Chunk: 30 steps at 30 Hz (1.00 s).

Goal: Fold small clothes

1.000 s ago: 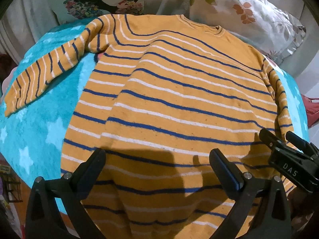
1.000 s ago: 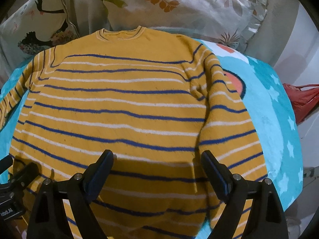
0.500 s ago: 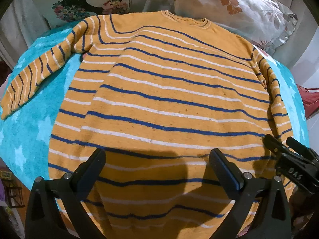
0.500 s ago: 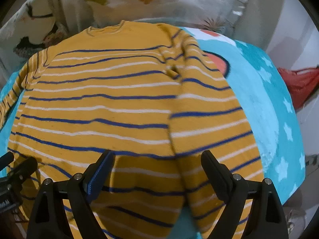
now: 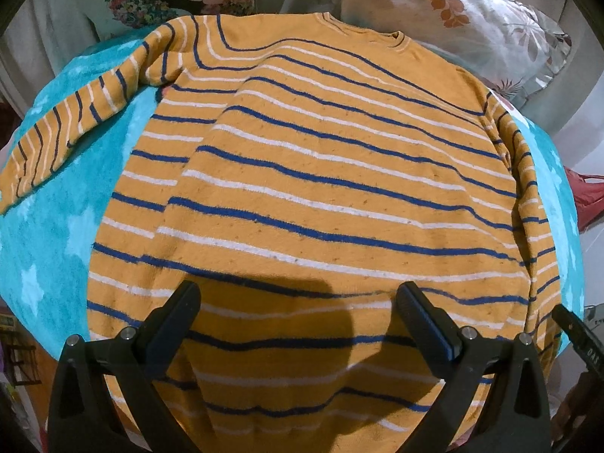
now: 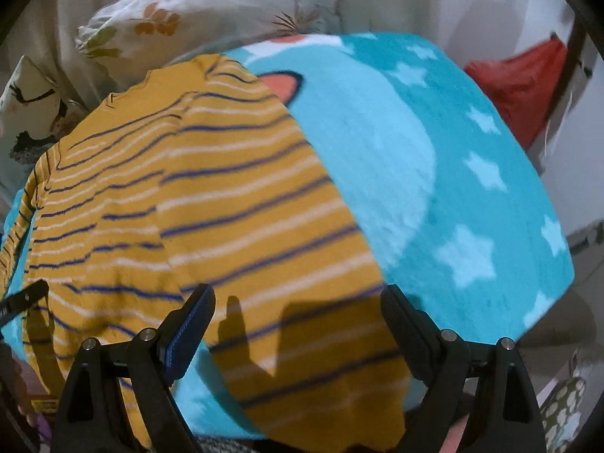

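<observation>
A yellow sweater (image 5: 321, 173) with blue and white stripes lies flat, neck away from me, on a teal star blanket (image 5: 56, 234). Its left sleeve (image 5: 75, 128) stretches out to the left. Its right sleeve (image 5: 528, 196) lies folded down along the body's right edge. My left gripper (image 5: 298, 290) hangs open above the lower body near the hem, holding nothing. In the blurred right wrist view the sweater (image 6: 170, 196) fills the left half. My right gripper (image 6: 298, 294) stands open over the lower right sleeve (image 6: 283, 226), gripping nothing.
Floral pillows (image 5: 472, 11) lean behind the sweater's neck. A red bag (image 6: 521, 87) sits past the blanket's (image 6: 434, 173) right edge. One finger of the right gripper shows at the lower right of the left wrist view, and the left gripper's finger (image 6: 22, 298) shows at the right view's left edge.
My right gripper has swung to the right, from over the sweater's body to over its right sleeve and the bare blanket, rolling as it went. The left gripper has barely moved.
</observation>
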Motion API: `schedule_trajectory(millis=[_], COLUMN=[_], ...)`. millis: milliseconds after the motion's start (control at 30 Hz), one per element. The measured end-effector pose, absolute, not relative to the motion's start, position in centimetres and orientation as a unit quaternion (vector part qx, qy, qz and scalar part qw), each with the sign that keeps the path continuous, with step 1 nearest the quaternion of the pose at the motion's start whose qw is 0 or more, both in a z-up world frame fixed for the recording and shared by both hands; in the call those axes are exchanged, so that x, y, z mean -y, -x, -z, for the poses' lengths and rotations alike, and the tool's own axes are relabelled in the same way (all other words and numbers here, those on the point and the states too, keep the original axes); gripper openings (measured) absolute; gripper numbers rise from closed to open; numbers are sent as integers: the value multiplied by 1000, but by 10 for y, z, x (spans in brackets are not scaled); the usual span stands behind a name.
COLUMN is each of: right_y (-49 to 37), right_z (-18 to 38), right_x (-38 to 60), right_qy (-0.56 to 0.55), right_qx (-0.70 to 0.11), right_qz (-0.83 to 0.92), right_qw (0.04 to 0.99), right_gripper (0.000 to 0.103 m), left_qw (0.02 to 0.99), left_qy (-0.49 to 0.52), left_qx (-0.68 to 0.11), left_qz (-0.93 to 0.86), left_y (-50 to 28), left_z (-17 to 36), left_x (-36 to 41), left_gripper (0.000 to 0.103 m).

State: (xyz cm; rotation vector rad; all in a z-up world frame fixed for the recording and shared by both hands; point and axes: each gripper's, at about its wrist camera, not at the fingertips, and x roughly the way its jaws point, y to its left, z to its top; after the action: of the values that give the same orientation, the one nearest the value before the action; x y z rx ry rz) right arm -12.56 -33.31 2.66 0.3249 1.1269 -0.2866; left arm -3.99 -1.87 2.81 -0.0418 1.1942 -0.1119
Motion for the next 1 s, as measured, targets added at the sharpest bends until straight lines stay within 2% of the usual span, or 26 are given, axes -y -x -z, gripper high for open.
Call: schedule_trajectory(millis=[700,1000], right_y=[99,74], right_z=[-32,-48], right_x=[282,248], right_qy=[-111,-80], right_qx=[-523,-515], right_qz=[109,94], right_qw=[838,848], right_gripper=[92,92], left_qw=[833,837], left_qy=[7,47], left_qx=[-552,-546], left_qz=[29,15], left_y=[52,34], left_z=[-33,-39], left_x=[-1,-42], left_gripper=[103,103])
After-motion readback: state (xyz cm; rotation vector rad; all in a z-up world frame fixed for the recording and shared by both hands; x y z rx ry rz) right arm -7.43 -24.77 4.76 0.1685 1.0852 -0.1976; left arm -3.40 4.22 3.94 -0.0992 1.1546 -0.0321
